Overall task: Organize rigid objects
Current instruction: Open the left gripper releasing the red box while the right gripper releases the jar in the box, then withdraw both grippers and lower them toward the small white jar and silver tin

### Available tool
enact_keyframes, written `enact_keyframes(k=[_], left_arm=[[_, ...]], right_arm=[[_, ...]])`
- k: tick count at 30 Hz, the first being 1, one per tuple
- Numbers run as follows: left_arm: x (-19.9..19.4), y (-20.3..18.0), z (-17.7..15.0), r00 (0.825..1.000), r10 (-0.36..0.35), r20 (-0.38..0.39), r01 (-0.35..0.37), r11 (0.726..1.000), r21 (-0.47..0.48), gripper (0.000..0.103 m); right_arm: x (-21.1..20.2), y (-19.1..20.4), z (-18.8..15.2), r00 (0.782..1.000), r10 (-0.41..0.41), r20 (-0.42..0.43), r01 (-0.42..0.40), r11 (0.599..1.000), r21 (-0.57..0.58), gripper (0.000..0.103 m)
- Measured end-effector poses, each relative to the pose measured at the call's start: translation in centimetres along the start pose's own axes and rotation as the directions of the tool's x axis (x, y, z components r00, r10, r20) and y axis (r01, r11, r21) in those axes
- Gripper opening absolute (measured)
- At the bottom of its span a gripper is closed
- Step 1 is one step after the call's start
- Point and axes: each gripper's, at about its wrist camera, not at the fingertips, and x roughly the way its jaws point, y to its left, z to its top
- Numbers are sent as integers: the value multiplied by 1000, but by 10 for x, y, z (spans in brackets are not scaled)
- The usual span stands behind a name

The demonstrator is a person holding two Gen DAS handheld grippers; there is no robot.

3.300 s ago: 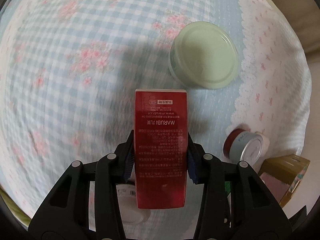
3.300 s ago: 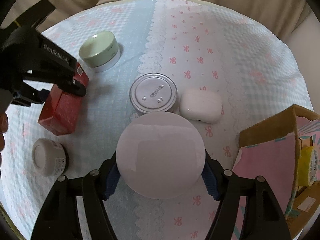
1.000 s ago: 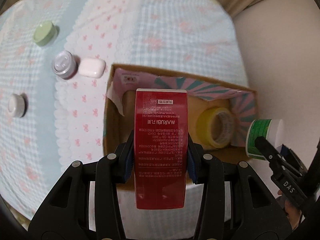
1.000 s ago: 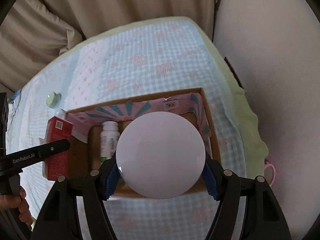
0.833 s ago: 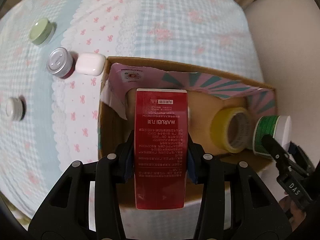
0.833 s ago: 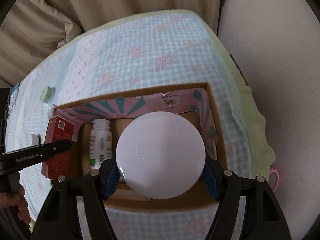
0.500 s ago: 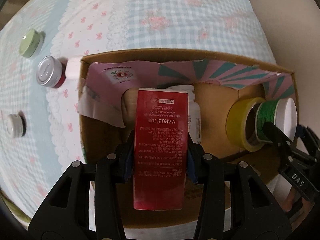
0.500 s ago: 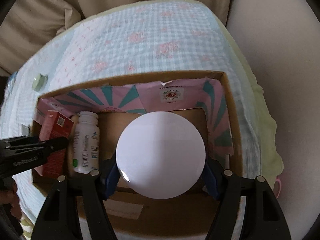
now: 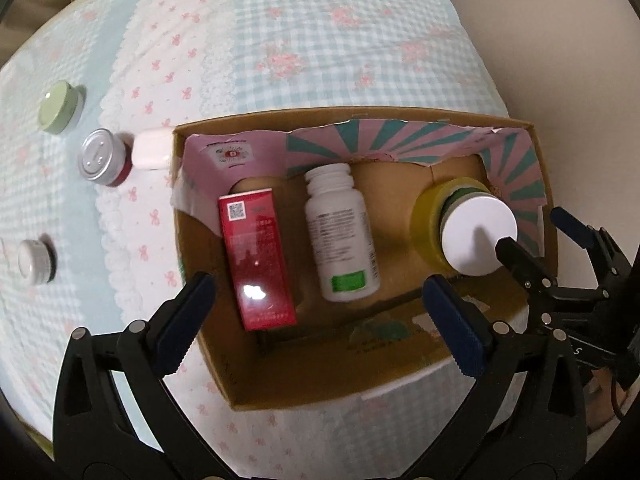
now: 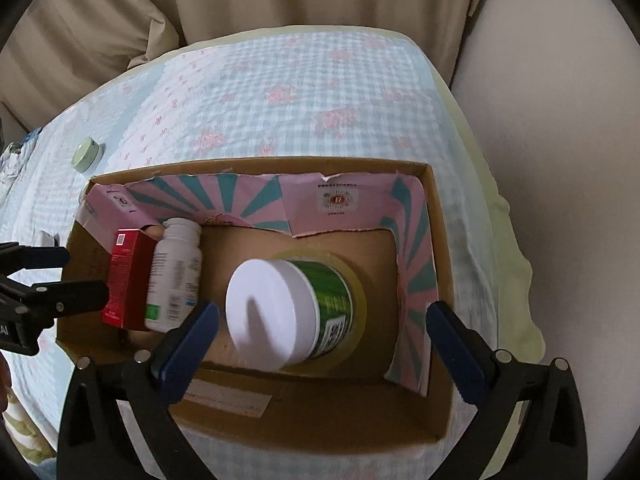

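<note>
Red carton [image 9: 256,264] in box [image 9: 400,114], left tool [image 9: 316,316] opening above

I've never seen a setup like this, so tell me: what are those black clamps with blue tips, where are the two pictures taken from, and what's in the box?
Each black clamp is a hand-held gripper; a person carries one in each hand, with a camera on it looking down along its fingers. One picture looks past the left gripper, the other past the right gripper. Both hang over a cardboard box on a checked cloth. Both sets of jaws are opening and nothing is between them. In the box lie a red carton, a white bottle and a green jar resting on a tape roll. Four small items sit outside on the cloth.
</note>
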Motion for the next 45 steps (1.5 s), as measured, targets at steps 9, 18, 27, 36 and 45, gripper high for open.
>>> enact_keyframes(k=[9, 18, 27, 36, 45], left_arm=[[-37, 5, -17, 998, 7, 61, -7, 1000, -6, 103], [-101, 21, -46, 987, 26, 157, -23, 1000, -22, 103], [-175, 61, -85, 963, 92, 254, -74, 994, -78, 103], [-233, 142, -137, 943, 146, 298, -105, 983, -150, 103], [-261, 232, -168, 931, 184, 316, -137, 977, -164, 103]], right_arm=[[-31, 8, 3, 999, -2, 39, 1, 1000, 19, 103], [-86, 21, -2, 997, -18, 80, 15, 999, 39, 103], [-153, 58, -7, 991, -5, 137, 0, 999, 33, 103], [-199, 129, -9, 980, 36, 195, -49, 997, 64, 103], [-212, 210, -6, 974, 52, 220, -69, 995, 70, 103]])
